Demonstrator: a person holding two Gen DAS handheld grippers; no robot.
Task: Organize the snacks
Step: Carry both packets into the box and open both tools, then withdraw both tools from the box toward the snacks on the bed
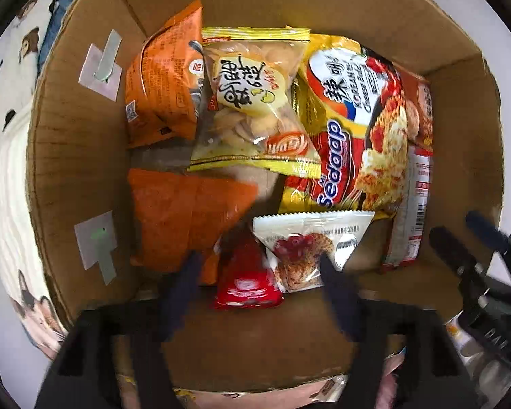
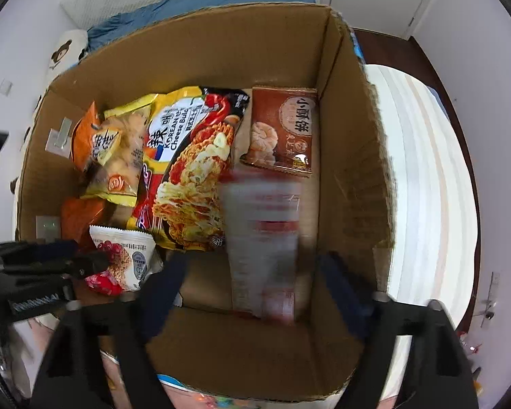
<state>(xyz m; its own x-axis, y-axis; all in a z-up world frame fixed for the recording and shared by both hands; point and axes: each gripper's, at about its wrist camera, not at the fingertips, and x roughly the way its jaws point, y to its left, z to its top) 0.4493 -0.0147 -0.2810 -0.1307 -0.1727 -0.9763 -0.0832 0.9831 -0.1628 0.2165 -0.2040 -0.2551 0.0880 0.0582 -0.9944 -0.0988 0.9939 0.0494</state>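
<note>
Cardboard box (image 2: pixel 351 177): open-topped, holds all the snacks.
Noodle packet (image 1: pixel 354 129): largest, lies mid-box.
Blurred white-red packet (image 2: pixel 262 248): by the right wall, below the right gripper (image 2: pixel 252 293), jaws open, empty.
Red packet (image 1: pixel 247 279): near edge, under the left gripper (image 1: pixel 259 293), jaws open, empty.
Advice: likely best to lay packets flat, side by side.

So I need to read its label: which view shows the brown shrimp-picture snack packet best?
The right wrist view: the brown shrimp-picture packet lies fully visible. The left wrist view shows only its edge behind the noodle bag.
</note>
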